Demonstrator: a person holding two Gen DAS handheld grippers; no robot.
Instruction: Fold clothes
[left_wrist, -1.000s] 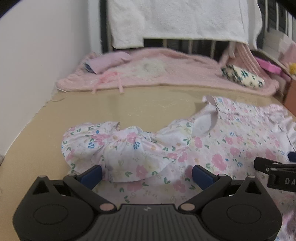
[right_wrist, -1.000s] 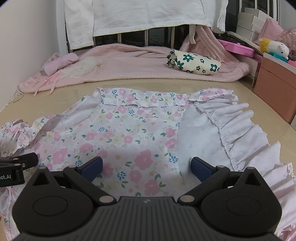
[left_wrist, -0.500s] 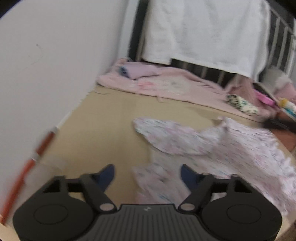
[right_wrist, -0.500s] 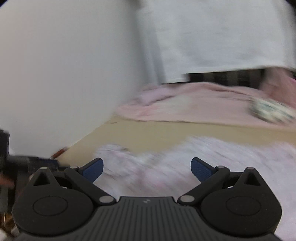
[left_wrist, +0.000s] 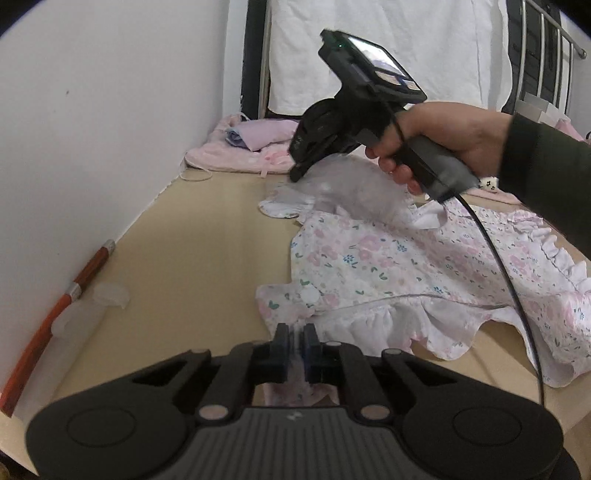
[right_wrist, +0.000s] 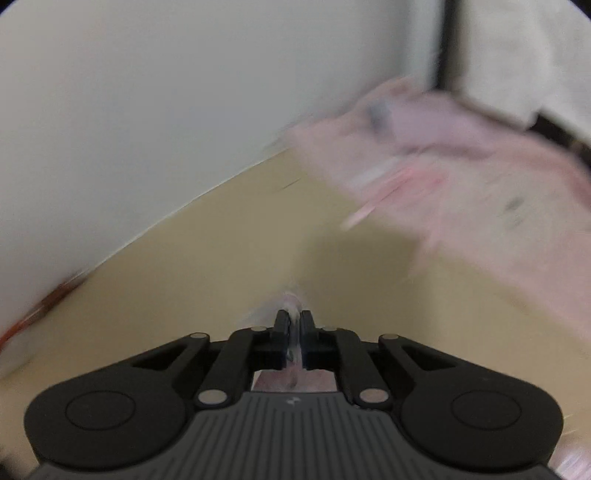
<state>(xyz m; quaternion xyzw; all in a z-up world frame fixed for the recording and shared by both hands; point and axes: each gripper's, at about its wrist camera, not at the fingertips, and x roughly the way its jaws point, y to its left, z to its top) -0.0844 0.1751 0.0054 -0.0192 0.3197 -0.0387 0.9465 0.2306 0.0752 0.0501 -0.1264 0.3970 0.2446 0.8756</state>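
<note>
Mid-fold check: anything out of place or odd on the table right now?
Only side clutter: an orange-red rod lies along the wall with crumpled clear plastic beside it, left of the floral dress. Nothing looks spilled or damaged.

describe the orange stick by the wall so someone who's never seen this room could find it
Start at the white wall on the left of the left wrist view and follow its foot along the tan surface. The orange stick lies there, slanting along the wall. It alone is thin and rigid, with a silver band, unlike the floral garment.
</note>
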